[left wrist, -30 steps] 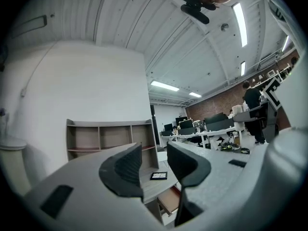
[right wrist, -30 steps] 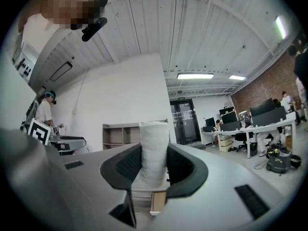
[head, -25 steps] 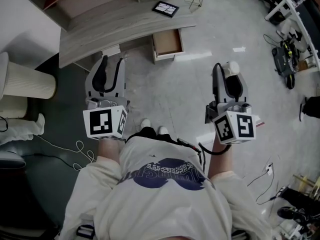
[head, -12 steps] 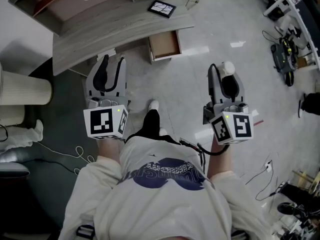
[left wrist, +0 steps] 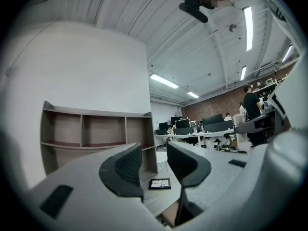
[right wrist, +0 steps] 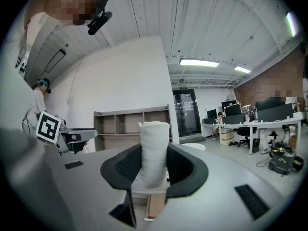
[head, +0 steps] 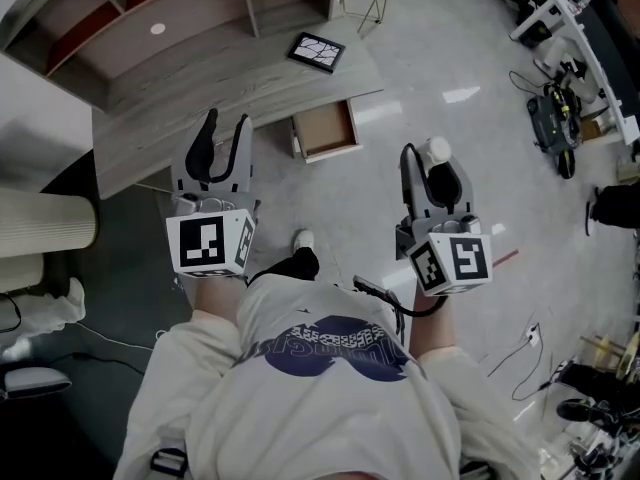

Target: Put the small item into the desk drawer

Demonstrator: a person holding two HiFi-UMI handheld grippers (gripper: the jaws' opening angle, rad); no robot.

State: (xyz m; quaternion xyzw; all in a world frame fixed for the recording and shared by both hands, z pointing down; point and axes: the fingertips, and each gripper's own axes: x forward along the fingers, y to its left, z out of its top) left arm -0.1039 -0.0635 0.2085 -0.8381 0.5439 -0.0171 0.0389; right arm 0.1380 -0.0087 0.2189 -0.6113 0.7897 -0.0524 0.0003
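The small item is a white rolled cloth (head: pixel 436 150), standing upright between my right gripper's (head: pixel 428 160) jaws; they are shut on it. In the right gripper view the roll (right wrist: pixel 154 150) fills the gap of that gripper (right wrist: pixel 154 173), with the open wooden drawer (right wrist: pixel 152 203) low behind it. The drawer (head: pixel 325 130) sticks out from under the grey desk (head: pixel 190 103), ahead and between both grippers. My left gripper (head: pixel 222 133) is held over the desk's front edge, open and empty. Its view shows the left gripper (left wrist: pixel 154 166) with a clear gap.
A black framed tablet (head: pixel 316 52) lies on the desk above the drawer, and the tablet (left wrist: pixel 159 183) shows between the left jaws. A shelf unit (head: pixel 150 8) stands behind the desk. A cream ribbed cylinder (head: pixel 45 226) is at left. Cables and gear (head: pixel 550 118) lie at right.
The person has stepped toward the desk: desk, drawer and tablet have come nearer in the head view. Both grippers keep their pose, and the roll stays gripped.
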